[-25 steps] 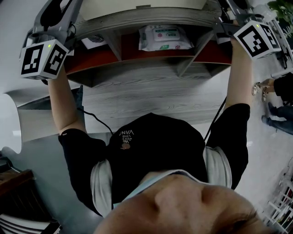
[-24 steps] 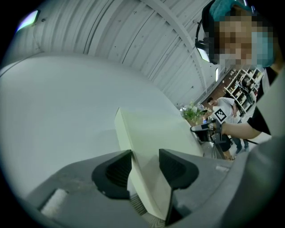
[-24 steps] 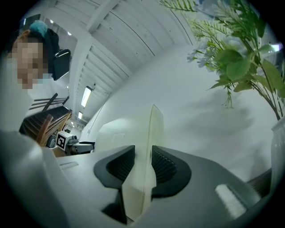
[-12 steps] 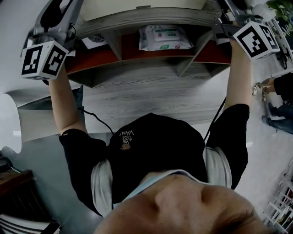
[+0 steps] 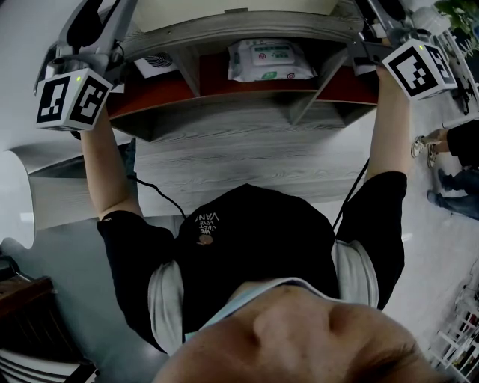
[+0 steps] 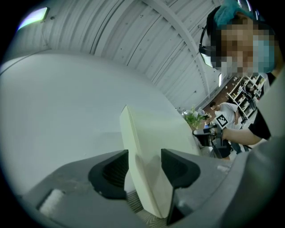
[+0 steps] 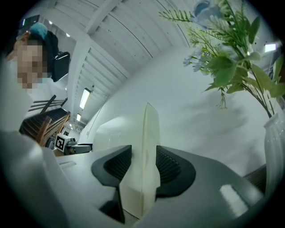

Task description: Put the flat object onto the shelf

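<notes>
The flat object [image 6: 151, 133] is a cream board standing on edge between the jaws of my left gripper [image 6: 144, 167]. Its other end [image 7: 149, 133] stands between the jaws of my right gripper [image 7: 143, 167]. Both pairs of jaws have just been opening, and the board now leans loosely between the pads with a slight gap. In the head view the board [image 5: 224, 7] rests on top of the grey wooden shelf [image 5: 247, 26], with both arms raised to its two ends. The grippers' marker cubes [image 5: 71, 97] [image 5: 419, 67] show there, and the fingertips are hidden.
A pack of wipes [image 5: 269, 61] lies in the shelf's middle compartment, and a white item [image 5: 157, 66] in the left one. A green plant [image 7: 231, 58] in a white vase [image 7: 276, 147] stands close beside the right gripper. Another person [image 5: 456, 149] stands at the right.
</notes>
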Available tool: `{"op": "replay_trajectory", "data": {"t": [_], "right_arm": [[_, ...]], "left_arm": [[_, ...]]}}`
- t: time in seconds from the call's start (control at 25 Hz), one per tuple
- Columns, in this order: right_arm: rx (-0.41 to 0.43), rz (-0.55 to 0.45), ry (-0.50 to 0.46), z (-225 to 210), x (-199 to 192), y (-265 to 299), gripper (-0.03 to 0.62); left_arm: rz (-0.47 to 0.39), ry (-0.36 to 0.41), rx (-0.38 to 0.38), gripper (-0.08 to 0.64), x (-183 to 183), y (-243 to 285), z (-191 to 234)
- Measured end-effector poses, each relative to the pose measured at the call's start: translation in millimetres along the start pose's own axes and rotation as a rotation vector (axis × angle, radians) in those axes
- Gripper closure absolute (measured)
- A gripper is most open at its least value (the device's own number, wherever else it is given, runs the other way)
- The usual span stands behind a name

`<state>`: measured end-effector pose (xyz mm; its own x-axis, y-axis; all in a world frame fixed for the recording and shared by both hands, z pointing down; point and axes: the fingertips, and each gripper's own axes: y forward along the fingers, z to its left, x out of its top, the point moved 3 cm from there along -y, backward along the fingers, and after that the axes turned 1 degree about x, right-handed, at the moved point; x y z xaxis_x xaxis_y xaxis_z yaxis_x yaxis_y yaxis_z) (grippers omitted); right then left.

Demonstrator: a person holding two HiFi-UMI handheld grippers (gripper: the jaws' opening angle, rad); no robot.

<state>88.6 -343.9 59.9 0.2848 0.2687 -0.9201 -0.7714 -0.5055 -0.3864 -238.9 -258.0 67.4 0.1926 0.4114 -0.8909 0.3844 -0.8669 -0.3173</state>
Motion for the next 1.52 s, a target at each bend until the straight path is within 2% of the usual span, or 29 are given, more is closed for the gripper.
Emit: {"op": "replay_trajectory", "data": {"t": [0.64, 1.16, 1.4, 1.52], "right_arm": [[0.005, -0.044, 0.007, 11, 9, -14, 0.423], [-0.006, -0.042, 0.036, 29, 1, -44, 0.434], [-0.032, -0.04, 0.027, 37, -3, -58, 0.485], [-0.061, -0.022, 0.032, 37, -9, -66, 0.502]], "left_arm": [[-0.028, -0.017, 0.02, 0.339, 4, -17, 0], [-0.031, -0.063, 0.034, 0.339, -5, -42, -15], [-0.025, -0.086, 0.035, 0.341, -11, -51, -24], [-0.024, -0.092, 0.028, 0.365, -13, -55, -30]]}}
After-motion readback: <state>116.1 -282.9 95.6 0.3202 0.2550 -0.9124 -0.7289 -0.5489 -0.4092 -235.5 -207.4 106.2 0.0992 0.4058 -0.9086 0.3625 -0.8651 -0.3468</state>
